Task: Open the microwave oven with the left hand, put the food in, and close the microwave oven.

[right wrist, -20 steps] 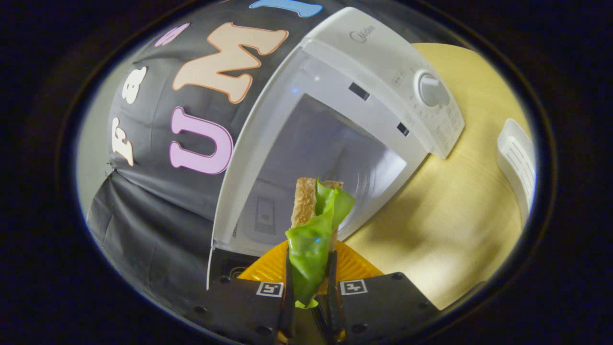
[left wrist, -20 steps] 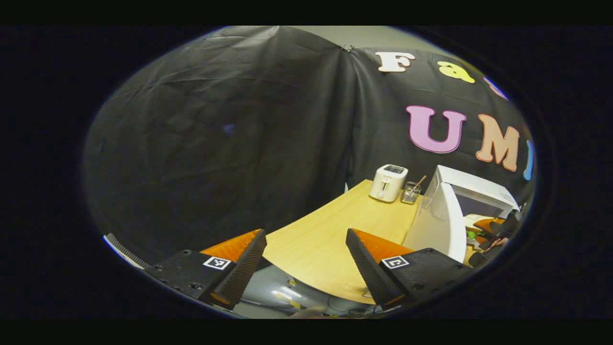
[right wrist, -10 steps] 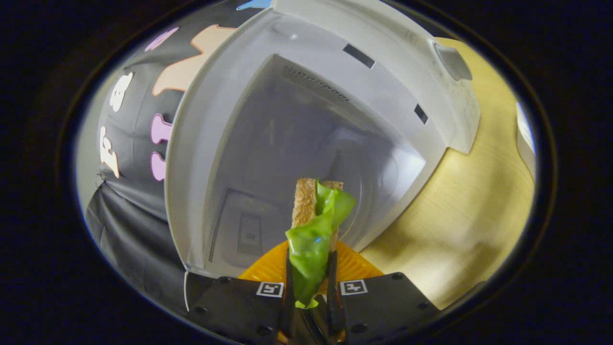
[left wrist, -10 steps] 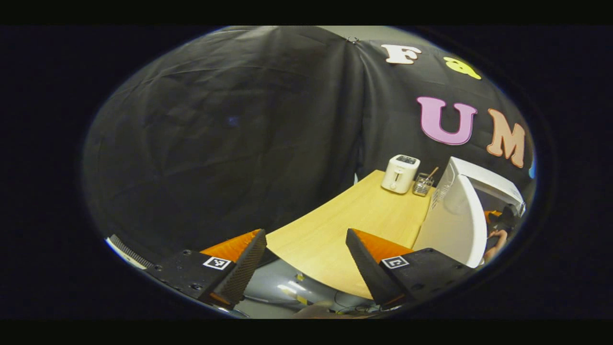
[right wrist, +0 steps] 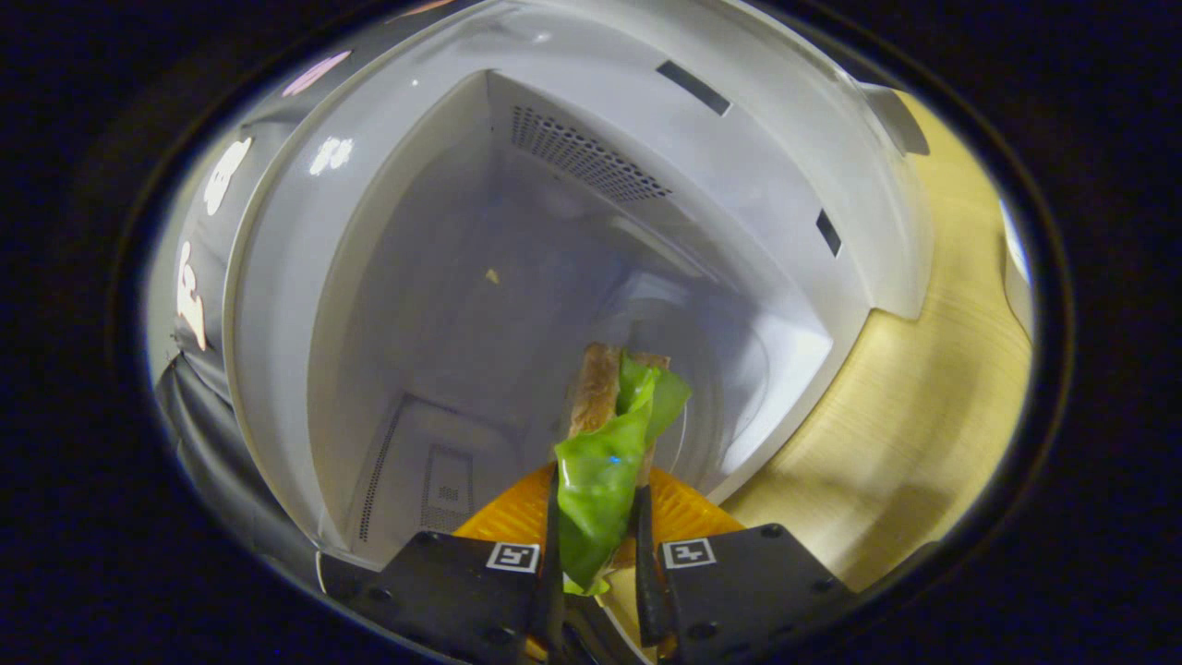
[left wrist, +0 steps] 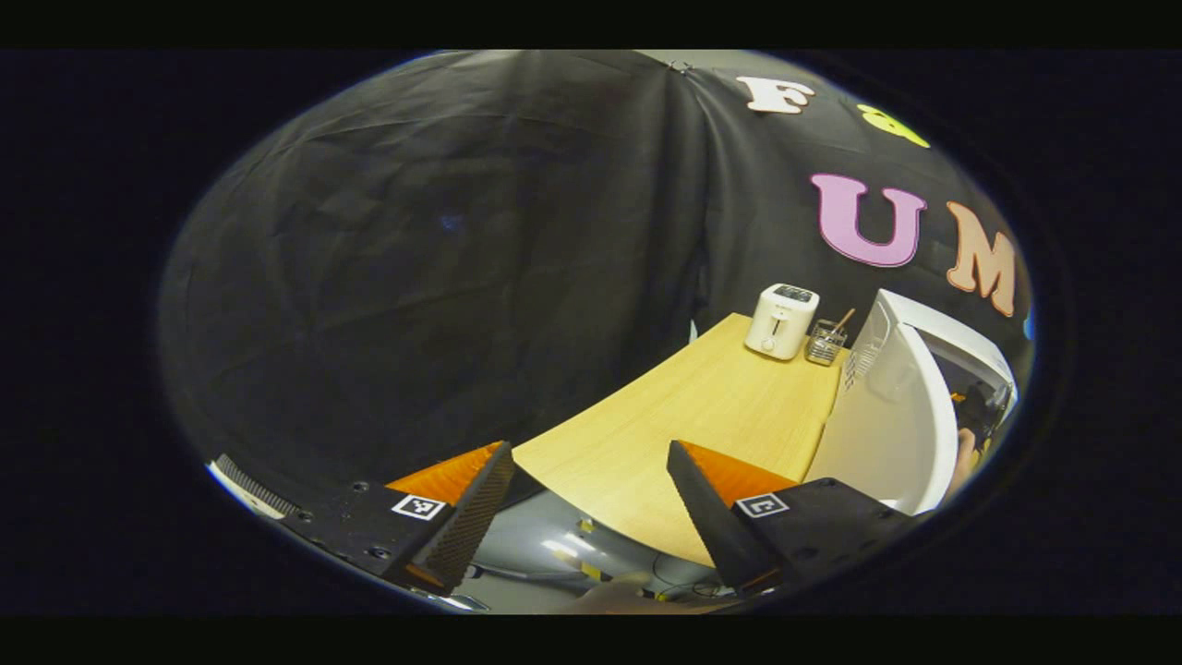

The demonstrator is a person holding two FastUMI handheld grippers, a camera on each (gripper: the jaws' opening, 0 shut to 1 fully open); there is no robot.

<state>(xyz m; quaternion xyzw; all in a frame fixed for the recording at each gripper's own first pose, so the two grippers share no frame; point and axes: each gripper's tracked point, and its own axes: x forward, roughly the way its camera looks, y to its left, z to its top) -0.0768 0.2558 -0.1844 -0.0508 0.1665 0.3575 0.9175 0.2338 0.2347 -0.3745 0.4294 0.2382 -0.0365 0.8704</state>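
Right gripper view first: at the bottom we see the right gripper [right wrist: 596, 577] with its jaws pressed together on the food [right wrist: 605, 462], a slice of brown bread with a green lettuce leaf draped over it, held upright between the two fingers. Just beyond the food we look straight into the microwave oven [right wrist: 554, 148], whose white cavity stands open around the sandwich's top edge; we see a perforated vent panel on the inner wall above and a second vent lower on the left. To the right of the oven a strip of pale wooden tabletop [right wrist: 933, 406] shows. Turning to the left gripper view, we see the left gripper [left wrist: 591, 480] with its jaws spread wide, pinching nothing, held over the near edge of the tabletop. Farther off on the right, the microwave door [left wrist: 900, 416] stands swung open toward us. Beside the oven, near the back of the tabletop, sit a white toaster [left wrist: 781, 320] and a small wire holder [left wrist: 825, 344] with a stick in it.
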